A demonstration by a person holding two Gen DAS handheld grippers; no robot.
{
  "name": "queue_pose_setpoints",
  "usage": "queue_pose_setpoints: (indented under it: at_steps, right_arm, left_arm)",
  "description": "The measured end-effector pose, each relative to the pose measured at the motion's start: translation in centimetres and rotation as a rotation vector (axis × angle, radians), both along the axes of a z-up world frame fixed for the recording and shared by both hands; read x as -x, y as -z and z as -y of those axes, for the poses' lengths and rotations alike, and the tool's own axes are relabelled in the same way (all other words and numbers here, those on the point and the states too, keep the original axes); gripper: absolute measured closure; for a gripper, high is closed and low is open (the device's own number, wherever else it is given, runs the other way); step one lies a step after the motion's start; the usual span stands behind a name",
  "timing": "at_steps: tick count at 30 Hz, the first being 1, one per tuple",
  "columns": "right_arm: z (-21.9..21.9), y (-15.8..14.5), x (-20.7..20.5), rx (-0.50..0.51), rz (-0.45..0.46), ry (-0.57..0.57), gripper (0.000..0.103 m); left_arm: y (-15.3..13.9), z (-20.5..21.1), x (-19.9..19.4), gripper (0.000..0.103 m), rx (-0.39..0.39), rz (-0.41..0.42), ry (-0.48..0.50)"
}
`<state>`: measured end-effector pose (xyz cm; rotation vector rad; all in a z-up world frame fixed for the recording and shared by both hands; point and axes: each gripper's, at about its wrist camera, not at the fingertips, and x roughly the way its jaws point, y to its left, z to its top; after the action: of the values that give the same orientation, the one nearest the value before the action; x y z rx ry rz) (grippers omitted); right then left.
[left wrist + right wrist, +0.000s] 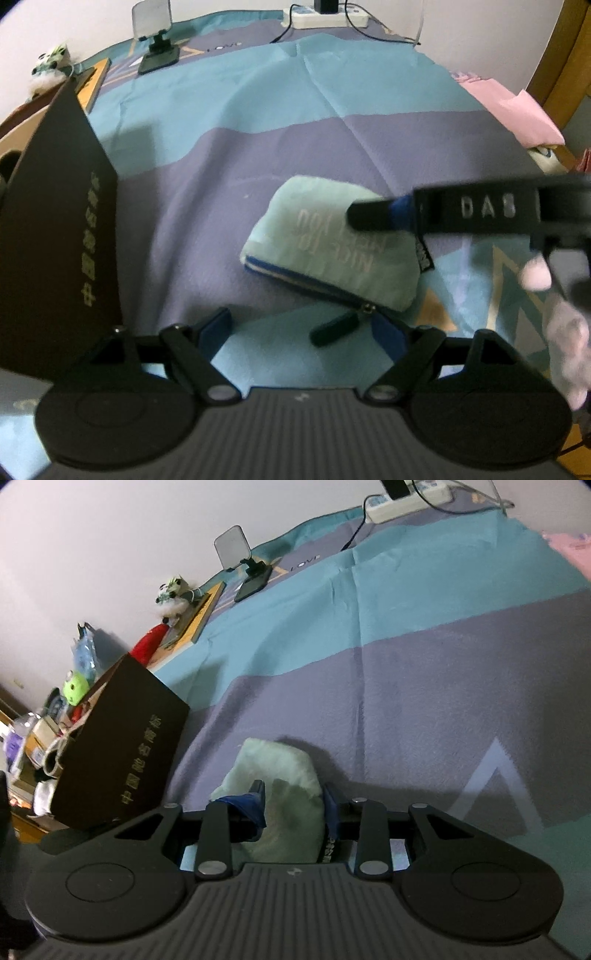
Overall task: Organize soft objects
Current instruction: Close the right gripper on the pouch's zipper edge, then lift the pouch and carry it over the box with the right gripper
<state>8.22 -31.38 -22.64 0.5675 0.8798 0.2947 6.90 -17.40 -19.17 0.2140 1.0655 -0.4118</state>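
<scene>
A soft pale-green zip pouch [314, 240] with white lettering lies on the striped blue and purple sheet [258, 129]. My right gripper [369, 218] comes in from the right and its dark finger rests on the pouch's top edge. In the right wrist view the pouch [291, 775] sits squeezed between the blue pads of the right gripper [293, 801]. My left gripper [301, 332] stands open just in front of the pouch. The black zipper pull [332, 328] lies between its blue-padded fingers, untouched.
A tall dark box [62, 240] with gold characters stands close on the left, also seen as the box [122, 746]. A phone stand [155, 37] and a power strip [325, 16] sit at the far edge. Pink cloth [517, 110] lies at right. Plush toys [173, 594] and clutter line the left side.
</scene>
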Motion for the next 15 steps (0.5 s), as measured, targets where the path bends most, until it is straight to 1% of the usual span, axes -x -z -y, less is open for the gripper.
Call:
queue_pose_setpoints:
  at_steps: [3, 7, 10, 13, 15]
  right_arm:
    - [0.4, 0.4, 0.4, -0.066, -0.017, -0.004, 0.092]
    - [0.6, 1.0, 1.4, -0.152, -0.042, 0.001, 0.094]
    - [0.4, 1.3, 2.3, -0.219, -0.064, -0.005, 0.096]
    - [0.1, 1.2, 3.2, -0.240, -0.069, -0.015, 0.096]
    - [0.1, 1.1, 3.8, -0.270, -0.081, -0.017, 0.096]
  left_arm:
    - [0.2, 0.3, 0.0, 0.018, -0.006, 0.025, 0.024]
    - [0.3, 0.2, 0.3, 0.018, 0.008, 0.049, 0.039]
    - [0.3, 0.2, 0.8, 0.020, 0.023, 0.056, 0.061]
    - [0.1, 0.2, 1.7, 0.024, 0.047, 0.060, 0.088]
    - [0.2, 0.2, 2.3, 0.030, 0.050, 0.067, 0.105]
